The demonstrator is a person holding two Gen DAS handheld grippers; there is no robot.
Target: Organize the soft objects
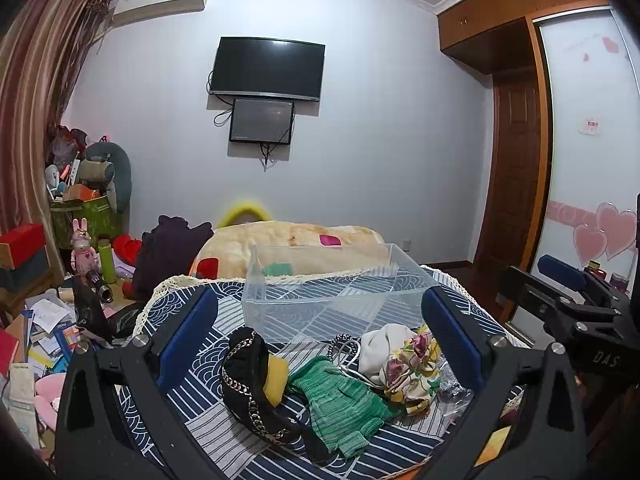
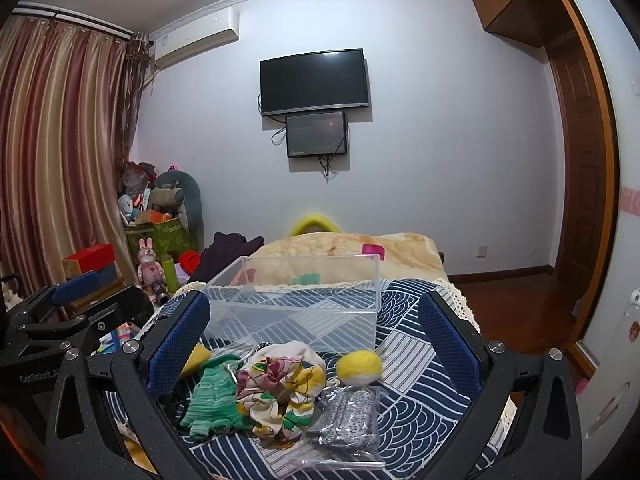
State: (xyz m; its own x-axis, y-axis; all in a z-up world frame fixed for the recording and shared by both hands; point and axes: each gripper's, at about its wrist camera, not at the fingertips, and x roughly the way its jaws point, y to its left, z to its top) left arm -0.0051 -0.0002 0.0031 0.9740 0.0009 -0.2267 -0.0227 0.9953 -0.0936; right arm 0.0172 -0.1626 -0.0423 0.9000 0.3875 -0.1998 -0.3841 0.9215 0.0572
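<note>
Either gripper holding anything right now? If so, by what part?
Nothing held. Left gripper and right gripper are both open, hovering over the pile of soft items in front of the clear bin.

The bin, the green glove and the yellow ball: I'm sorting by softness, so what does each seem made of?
The bin looks like clear, glossy hard plastic; the cloth pattern shows through its walls. The green glove looks knitted, with ribbed rows. The yellow ball looks like matte, fuzzy felted wool, though foam is possible.
</note>
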